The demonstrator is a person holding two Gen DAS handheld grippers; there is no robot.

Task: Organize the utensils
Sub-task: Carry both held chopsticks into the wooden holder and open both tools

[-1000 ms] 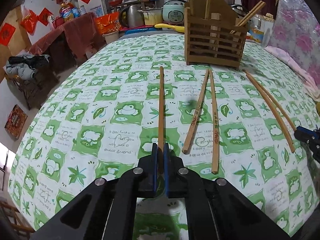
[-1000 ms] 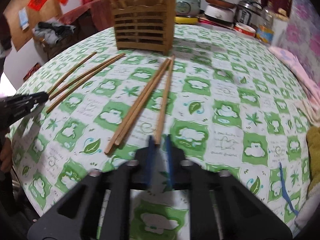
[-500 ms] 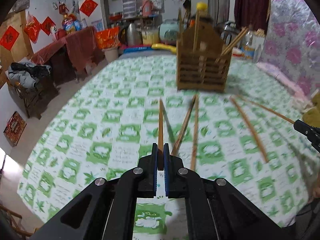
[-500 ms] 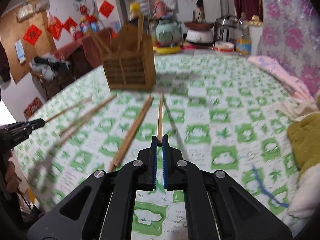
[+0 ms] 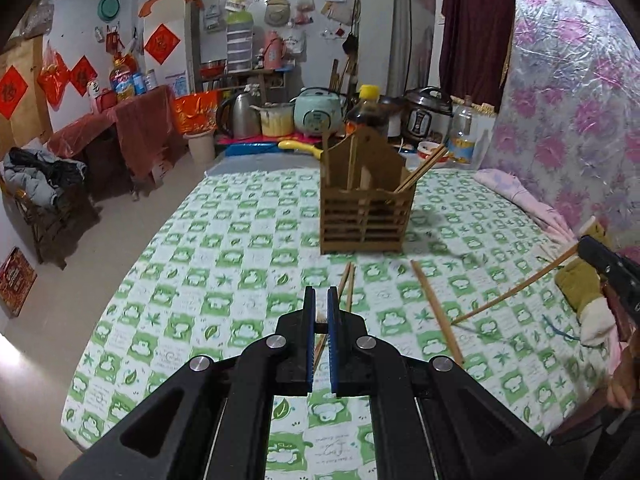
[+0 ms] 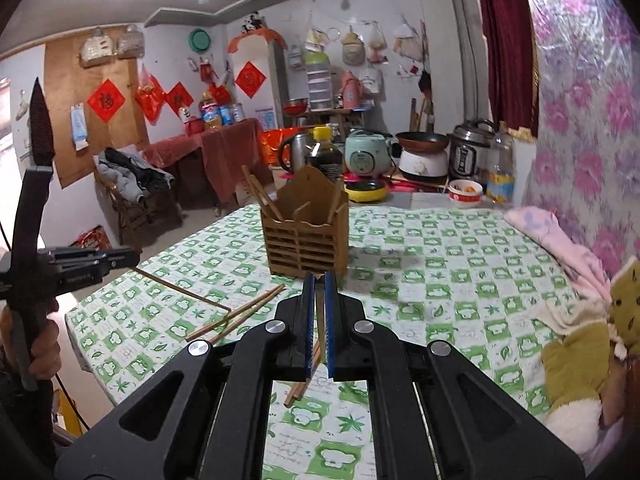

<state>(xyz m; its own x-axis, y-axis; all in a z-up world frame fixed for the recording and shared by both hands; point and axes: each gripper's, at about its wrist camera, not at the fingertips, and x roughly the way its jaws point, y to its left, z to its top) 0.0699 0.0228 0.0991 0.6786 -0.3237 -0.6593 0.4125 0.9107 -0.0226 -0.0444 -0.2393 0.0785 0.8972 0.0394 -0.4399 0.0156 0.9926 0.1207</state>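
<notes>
Between the closed pads of each black gripper, left [image 5: 319, 320] and right [image 6: 319, 312], sits one thin wooden chopstick [image 6: 319, 300]. Centre frame, the slatted wooden holder [image 5: 366, 216] stands upright on the green-checked worktop [image 5: 240, 248]; its narrow slots risk a missed entry, though open room surrounds it.

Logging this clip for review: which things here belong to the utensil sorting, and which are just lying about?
Part of the job:
- wooden holder
- loose chopsticks on the tablecloth
- chopstick in the right hand-held gripper
- left hand-held gripper, shut on another

Lying about:
- rice cooker
- kettle
- stuffed toy
</notes>
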